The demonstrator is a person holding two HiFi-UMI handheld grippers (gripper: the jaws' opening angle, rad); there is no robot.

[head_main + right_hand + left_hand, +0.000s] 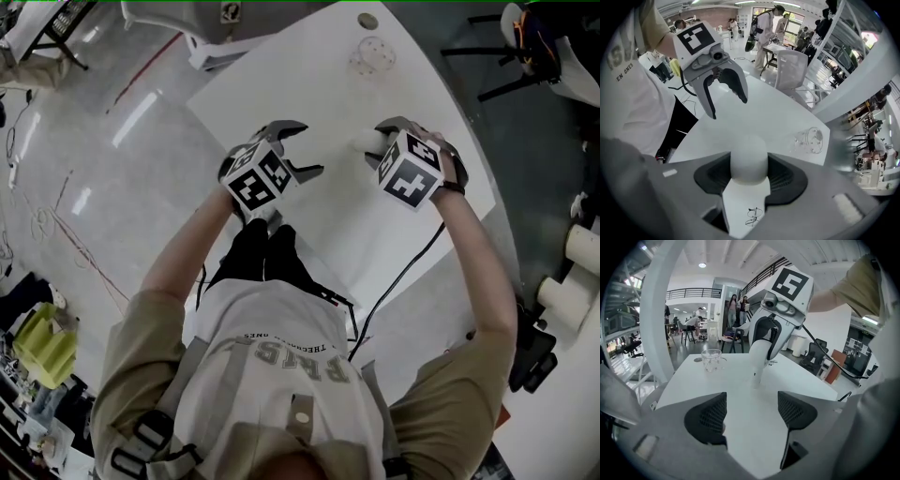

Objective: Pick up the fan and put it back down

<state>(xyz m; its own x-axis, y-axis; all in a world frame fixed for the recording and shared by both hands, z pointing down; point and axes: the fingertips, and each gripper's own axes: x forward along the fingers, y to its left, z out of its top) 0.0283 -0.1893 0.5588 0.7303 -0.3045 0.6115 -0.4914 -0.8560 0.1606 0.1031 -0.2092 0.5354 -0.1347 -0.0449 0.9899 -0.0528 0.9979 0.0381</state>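
The fan, clamped upright in the right gripper low over the table, right of the open, empty left gripper, may topple if released before its narrow base sits flat.

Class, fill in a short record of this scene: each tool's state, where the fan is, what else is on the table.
Right tool: shut on the fan, pointing down
Left tool: open, nothing between its jaws
Fan: white, lower end close to the table; contact unclear
Also on table: glass mug, apart from both tools
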